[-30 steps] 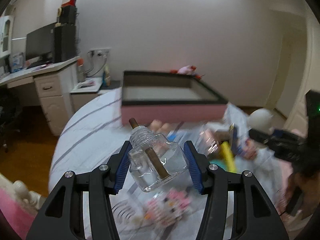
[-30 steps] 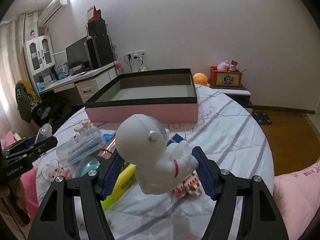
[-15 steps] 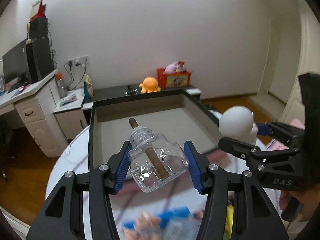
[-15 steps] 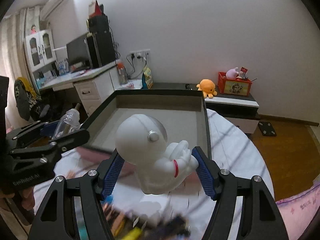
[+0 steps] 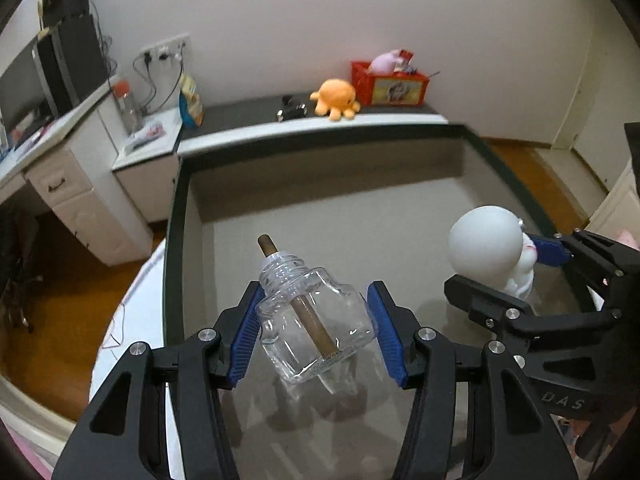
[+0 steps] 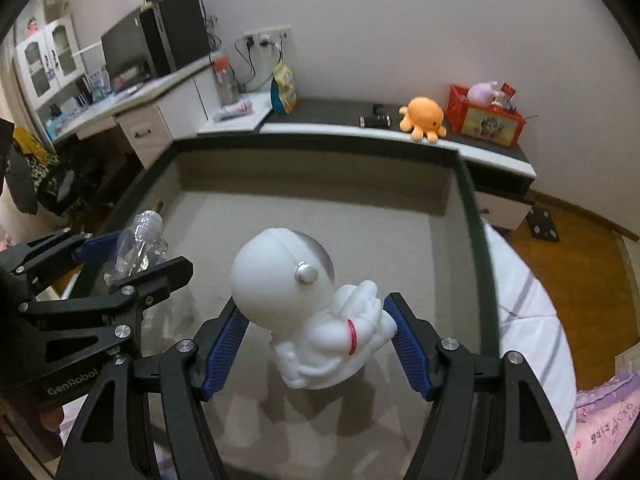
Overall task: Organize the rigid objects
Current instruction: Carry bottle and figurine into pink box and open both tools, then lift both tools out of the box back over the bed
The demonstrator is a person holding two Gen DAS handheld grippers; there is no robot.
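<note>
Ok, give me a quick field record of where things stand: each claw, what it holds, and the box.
left claw: shut on glass bottle, tilted, brown stick inside
right claw: shut on white astronaut figure
position: both held over the box
box: dark rim, grey floor, nothing seen lying on the visible part
items released: none yet
background: orange plush octopus on shelf behind box

White wall (image 5: 320, 12), wood floor (image 6: 576, 240), desk (image 6: 132, 100).
</note>
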